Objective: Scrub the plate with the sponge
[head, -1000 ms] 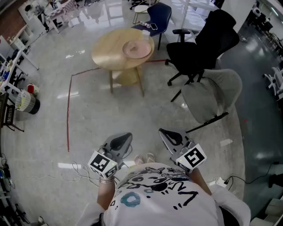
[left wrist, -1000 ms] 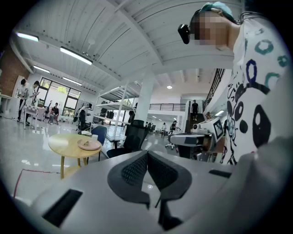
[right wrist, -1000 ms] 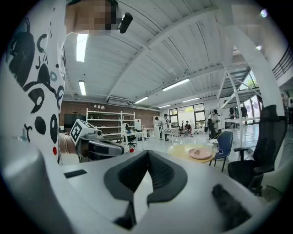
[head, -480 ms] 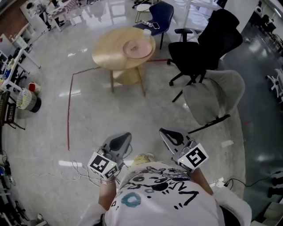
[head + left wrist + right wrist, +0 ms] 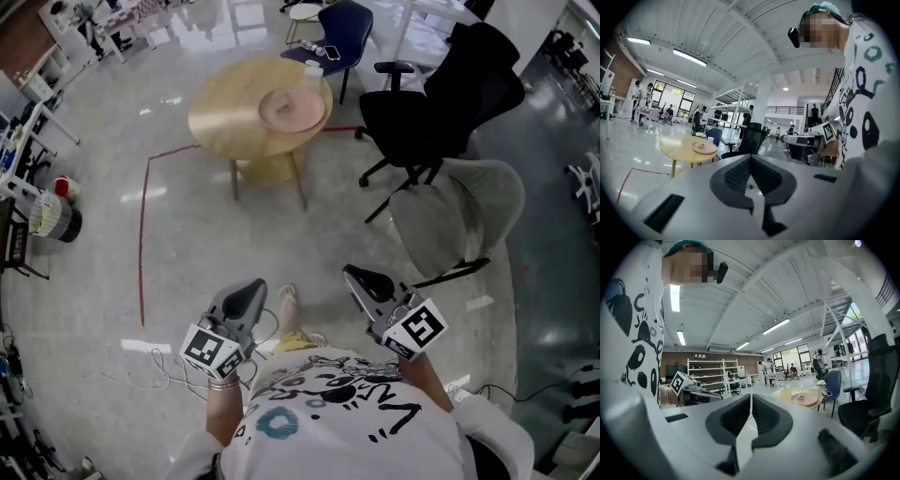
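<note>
A pink plate (image 5: 292,109) lies on the right side of a round yellow wooden table (image 5: 230,120), far ahead across the floor. The left gripper view also shows the plate (image 5: 704,148), and in the right gripper view a small brownish thing rests on the plate (image 5: 804,399); I cannot tell what it is. My left gripper (image 5: 247,296) and right gripper (image 5: 360,279) are held low in front of the person's body, well short of the table. Both are shut, with nothing between their jaws. No sponge is clearly visible.
A black office chair (image 5: 441,98) and a grey chair (image 5: 457,214) stand to the right of the table. Behind it is a blue chair (image 5: 333,28). Red tape (image 5: 142,234) marks the floor at left. Cables (image 5: 155,364) lie near the person's feet.
The person has stepped forward: a foot now shows on the floor between the grippers. Both grippers have risen slightly in the view and stay shut.
</note>
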